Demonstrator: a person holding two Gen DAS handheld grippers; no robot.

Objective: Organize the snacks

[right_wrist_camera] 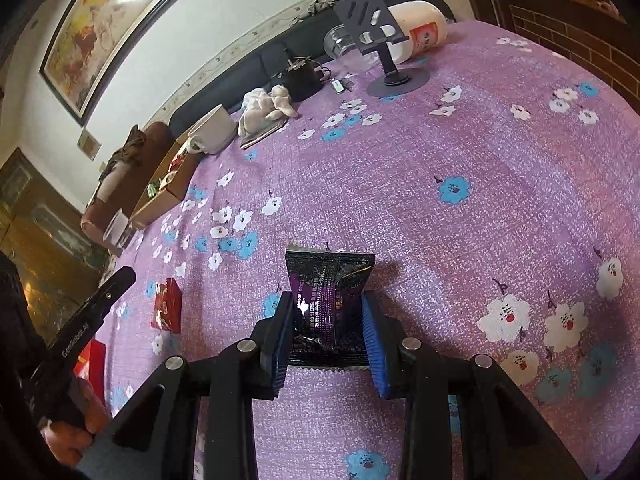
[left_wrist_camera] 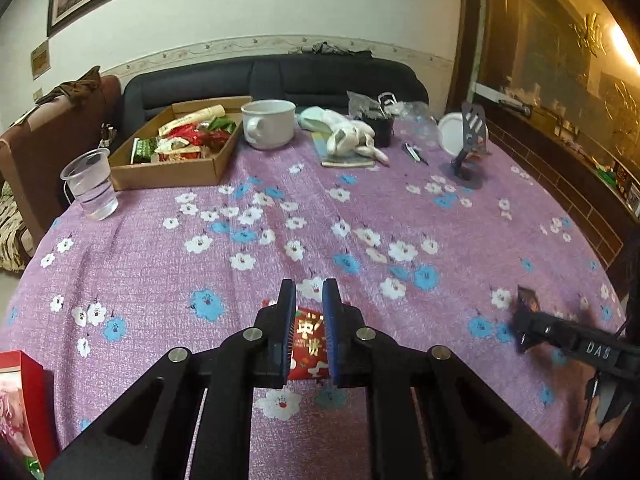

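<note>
A red box [left_wrist_camera: 22,404] is cut off by the left wrist view's left edge; its print is blurred

On the table [left_wrist_camera: 360,216], the cardboard box [left_wrist_camera: 172,172] sat at the far left, holding snack packets [left_wrist_camera: 180,140]. A plastic cup [left_wrist_camera: 90,184] stood just left of it, a mug [left_wrist_camera: 268,124] touching its right end. Right of the mug lay a stuffed toy [left_wrist_camera: 352,136], then a phone stand [left_wrist_camera: 470,140]. Near the front edge, one packet [left_wrist_camera: 310,344] sat between the left gripper [left_wrist_camera: 309,292] jaws; another packet [right_wrist_camera: 330,304] sat between the right gripper [right_wrist_camera: 326,300] jaws.
</note>
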